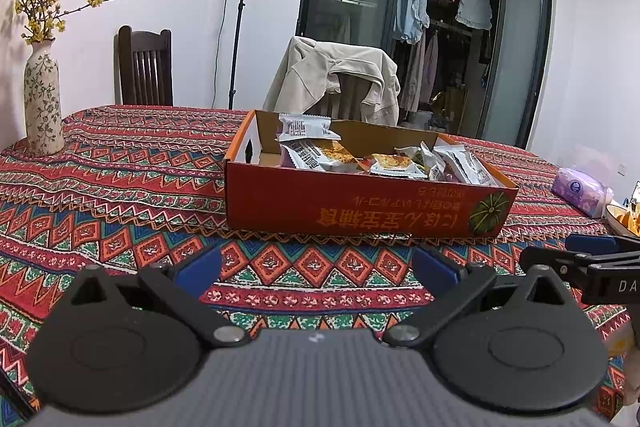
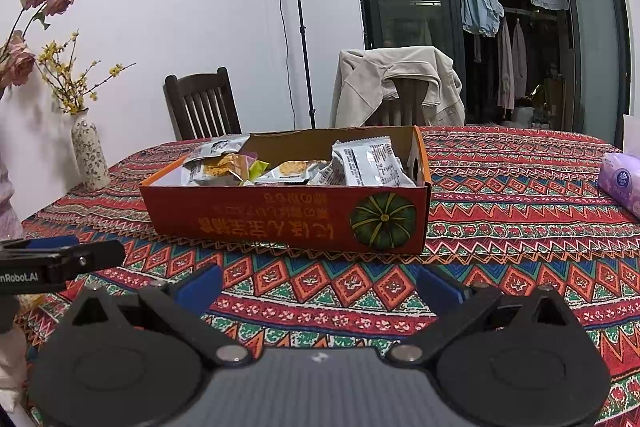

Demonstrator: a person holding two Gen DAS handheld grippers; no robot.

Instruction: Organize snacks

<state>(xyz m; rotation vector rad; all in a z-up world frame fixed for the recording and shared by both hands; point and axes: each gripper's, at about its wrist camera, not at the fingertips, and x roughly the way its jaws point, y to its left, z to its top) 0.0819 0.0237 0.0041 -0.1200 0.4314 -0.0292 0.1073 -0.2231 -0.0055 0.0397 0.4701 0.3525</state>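
1. My left gripper (image 1: 316,269) hangs low over the counter (image 1: 120,187), jaws spread wide with nothing between them.
2. My right gripper (image 2: 318,277) sits at the same height, jaws likewise spread and empty.
3. The red cardboard box (image 1: 360,203) rests on the patterned cloth just ahead of both grippers, its printed side with the green pumpkin picture facing me.
4. Snack packets (image 1: 320,151) lie piled loosely inside the box; some are white wrappers, some show orange contents.
5. A flowered vase (image 1: 42,103) stands at the counter's far left, well apart from the box.
6. A purple tissue pack (image 2: 622,183) lies toward the right edge.
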